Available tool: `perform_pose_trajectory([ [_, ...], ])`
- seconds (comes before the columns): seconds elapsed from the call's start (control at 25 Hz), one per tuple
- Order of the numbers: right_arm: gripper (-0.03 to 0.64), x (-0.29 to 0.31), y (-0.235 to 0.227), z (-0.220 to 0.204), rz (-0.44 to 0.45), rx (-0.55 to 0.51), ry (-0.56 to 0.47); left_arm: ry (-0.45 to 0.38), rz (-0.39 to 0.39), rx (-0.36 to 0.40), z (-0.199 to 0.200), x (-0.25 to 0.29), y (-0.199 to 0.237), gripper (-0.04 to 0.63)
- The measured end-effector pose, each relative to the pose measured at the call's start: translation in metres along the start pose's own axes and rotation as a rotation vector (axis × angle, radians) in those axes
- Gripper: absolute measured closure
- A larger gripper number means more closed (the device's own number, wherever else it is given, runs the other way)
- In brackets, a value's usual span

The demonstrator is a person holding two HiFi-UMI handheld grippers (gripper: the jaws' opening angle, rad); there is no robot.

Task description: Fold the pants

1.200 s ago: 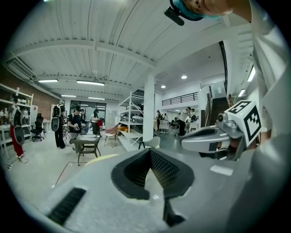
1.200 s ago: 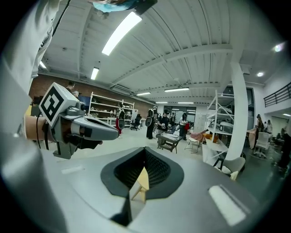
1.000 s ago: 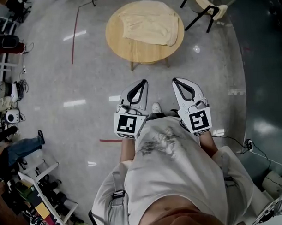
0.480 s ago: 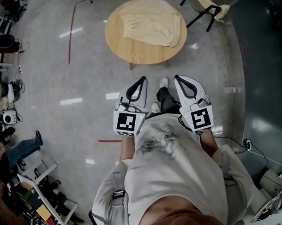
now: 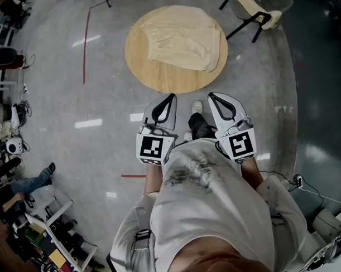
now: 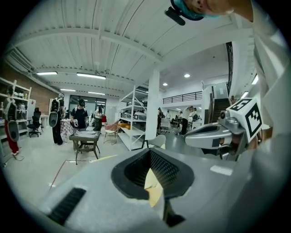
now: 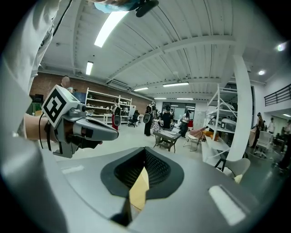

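Left tongs (image 5: 172, 96) and right tongs (image 5: 212, 96) — both together, empty — well apart from the pants (image 5: 182, 41) on the table (image 5: 172, 80)

A round, light wooden tabletop (image 5: 161, 76) stands on the grey polished floor (image 5: 104, 108), with cream fabric pants (image 5: 182, 38) lying spread on it.

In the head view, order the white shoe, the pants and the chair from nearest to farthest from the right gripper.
From the right gripper:
1. White shoe, just left of it.
2. Pants, on the round table ahead.
3. Chair, beyond the table, upper right.
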State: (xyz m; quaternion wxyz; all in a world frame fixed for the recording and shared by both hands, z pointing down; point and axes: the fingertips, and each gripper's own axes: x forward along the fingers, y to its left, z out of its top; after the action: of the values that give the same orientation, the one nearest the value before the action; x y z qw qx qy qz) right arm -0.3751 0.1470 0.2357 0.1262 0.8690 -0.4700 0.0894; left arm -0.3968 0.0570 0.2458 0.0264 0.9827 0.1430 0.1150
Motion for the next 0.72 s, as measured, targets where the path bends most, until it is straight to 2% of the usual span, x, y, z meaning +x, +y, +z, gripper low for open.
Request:
perform_pose_trajectory([
  [0.36,0.606,0.052,-0.062,0.003,0.035,-0.013,-0.001,0.030,0.051,0.001,0.016,0.063,0.042,0.590],
  [0.72,0.606,0.093,-0.116,-0.006,0.069,0.028,0.017,0.065,0.081,0.008,0.018,0.119,0.069,0.589],
])
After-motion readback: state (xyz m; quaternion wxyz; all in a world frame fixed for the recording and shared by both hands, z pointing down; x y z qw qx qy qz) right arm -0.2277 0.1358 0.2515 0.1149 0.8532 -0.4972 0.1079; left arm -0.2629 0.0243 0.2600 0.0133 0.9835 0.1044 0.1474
